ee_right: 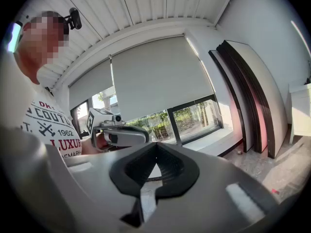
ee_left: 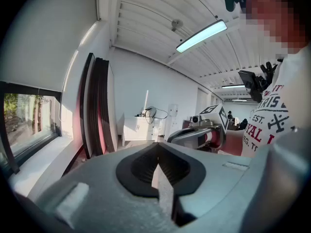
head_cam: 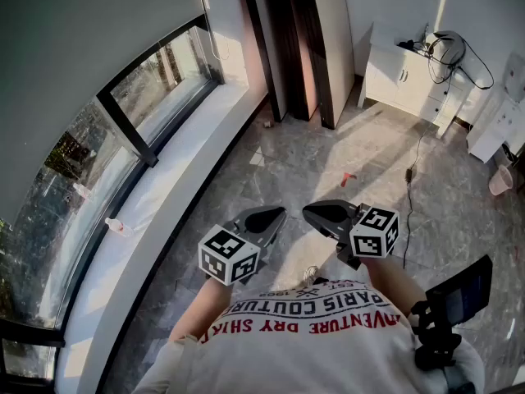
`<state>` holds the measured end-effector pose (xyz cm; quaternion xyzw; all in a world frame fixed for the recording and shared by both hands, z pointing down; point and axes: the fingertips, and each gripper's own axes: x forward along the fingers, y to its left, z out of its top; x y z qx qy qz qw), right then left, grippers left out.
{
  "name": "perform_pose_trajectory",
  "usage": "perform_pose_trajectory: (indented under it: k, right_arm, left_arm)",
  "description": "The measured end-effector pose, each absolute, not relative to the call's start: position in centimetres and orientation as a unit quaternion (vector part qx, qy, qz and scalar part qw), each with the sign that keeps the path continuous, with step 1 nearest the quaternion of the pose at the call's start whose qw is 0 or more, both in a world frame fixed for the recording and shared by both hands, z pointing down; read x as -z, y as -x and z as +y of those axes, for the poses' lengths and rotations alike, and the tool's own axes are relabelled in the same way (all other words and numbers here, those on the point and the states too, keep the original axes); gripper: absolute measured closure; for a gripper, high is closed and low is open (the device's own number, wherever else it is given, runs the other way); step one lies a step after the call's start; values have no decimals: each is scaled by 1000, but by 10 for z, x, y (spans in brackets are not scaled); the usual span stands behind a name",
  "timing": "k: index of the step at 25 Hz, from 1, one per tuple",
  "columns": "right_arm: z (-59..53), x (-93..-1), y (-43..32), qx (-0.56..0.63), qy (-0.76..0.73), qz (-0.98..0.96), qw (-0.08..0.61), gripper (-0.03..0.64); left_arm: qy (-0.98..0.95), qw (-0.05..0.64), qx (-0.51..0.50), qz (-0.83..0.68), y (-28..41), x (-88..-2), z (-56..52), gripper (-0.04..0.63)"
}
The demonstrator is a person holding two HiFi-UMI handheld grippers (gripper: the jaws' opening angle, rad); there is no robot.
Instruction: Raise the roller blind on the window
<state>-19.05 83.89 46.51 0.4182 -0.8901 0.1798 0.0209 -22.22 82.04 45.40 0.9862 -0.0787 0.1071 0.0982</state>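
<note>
Roller blind covered the upper window, above the sill. Left tool and right tool were closed, empty, well apart from it. Dark panels leaned beside the window.

Left hand-held gripper: jaws together, nothing between. Right hand-held gripper beyond, to the right. Window at left; dark panels just right of it.

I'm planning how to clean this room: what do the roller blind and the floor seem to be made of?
Roller blind: likely woven fabric or vinyl, matte pale grey; it hangs flat with no shine.
Floor: probably polished stone or marble-look tile; grey, veined, with bright sun glare on it.
</note>
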Motion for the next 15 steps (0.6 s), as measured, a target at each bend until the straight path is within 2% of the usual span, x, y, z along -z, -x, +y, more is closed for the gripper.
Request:
perform_pose_trajectory:
  k: [15]
  right_arm:
    - [842, -473, 193, -203, -409, -889, 3, 615]
  left_arm:
    - [-984, 114, -108, -84, 225, -462, 821, 594]
